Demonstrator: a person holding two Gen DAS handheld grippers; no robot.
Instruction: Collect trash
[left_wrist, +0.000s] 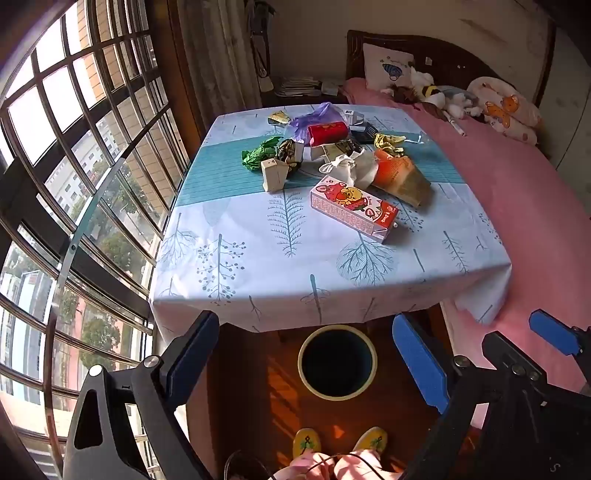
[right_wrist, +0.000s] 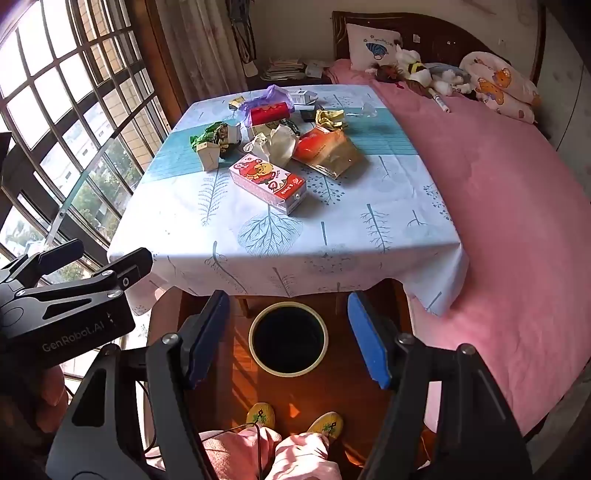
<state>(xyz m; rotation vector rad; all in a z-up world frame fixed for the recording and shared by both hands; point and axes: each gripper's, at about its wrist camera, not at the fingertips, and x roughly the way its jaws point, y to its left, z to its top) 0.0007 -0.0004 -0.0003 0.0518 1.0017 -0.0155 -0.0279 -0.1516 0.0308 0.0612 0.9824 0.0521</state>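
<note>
The trash (left_wrist: 332, 155) lies heaped toward the far half of the table (left_wrist: 258, 266), mostly on the teal band of the cloth: a green wrapper (left_wrist: 258, 155), a small beige carton (left_wrist: 274, 176), white crumpled paper (left_wrist: 351, 168), an orange pouch (left_wrist: 400, 177), a red roll (left_wrist: 328, 133) against a purple bag (left_wrist: 317, 116), and a few darker scraps behind. Nearest the front edge, lying flat and apart from the heap, is a pink carton (left_wrist: 352, 208) printed with a cartoon bear; being closest and clear of the rest, it looks the easiest first pick. On the wooden floor just before the table's near edge stands the bin (left_wrist: 337, 362), its mouth open and dark, so anything lifted off the table need only be carried a little back and dropped. I cannot see whether anything is already in it. Both tools hang over that bin, tilted steeply down. The left gripper (left_wrist: 306, 354) has its jaws spread wide with nothing between them, the bin showing through the gap. The right gripper (right_wrist: 288, 339) is likewise released and empty, framing the bin's rim. This looks like a resting pose before a reach, with no piece yet held. The person stands close behind the bin, yellow slippers (right_wrist: 295, 419) and pink trouser legs at the bottom of both views. A pink bed (left_wrist: 517, 221) flanks the table on the right, windows (left_wrist: 74, 147) on the left.
</note>
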